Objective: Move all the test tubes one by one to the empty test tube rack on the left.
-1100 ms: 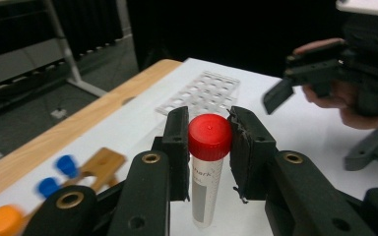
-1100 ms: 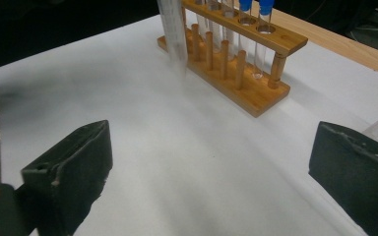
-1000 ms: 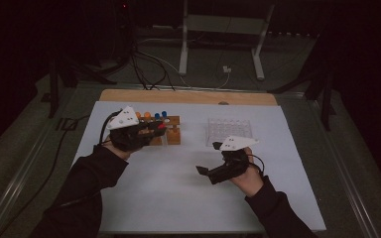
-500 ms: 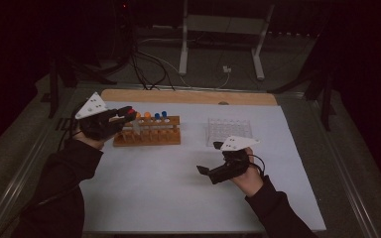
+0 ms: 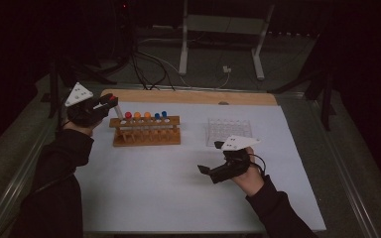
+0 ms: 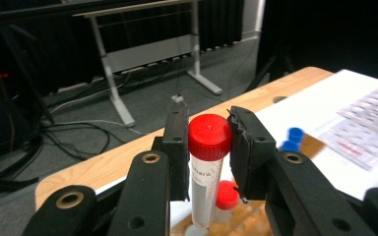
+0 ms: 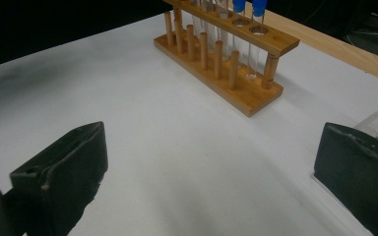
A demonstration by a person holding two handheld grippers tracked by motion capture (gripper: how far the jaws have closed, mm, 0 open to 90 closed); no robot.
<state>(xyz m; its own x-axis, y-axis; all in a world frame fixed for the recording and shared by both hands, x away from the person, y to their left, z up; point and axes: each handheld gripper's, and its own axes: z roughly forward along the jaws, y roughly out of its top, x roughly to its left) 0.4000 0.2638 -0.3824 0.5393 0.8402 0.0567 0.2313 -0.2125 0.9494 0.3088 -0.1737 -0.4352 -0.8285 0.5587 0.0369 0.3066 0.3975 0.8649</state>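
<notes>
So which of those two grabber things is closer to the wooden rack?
The left. The left gripper is by the wooden rack's left end, fingers shut on a red-capped tube. The right gripper hangs open, well in front of it.

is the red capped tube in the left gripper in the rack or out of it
Out. The left hand-held gripper holds the red-capped tube lifted beside the wooden rack.

A white-topped table [image 5: 178, 198] with a wooden far edge carries two things — a wooden tube rack [image 5: 146, 130] and a clear well tray [image 5: 229, 130].
</notes>
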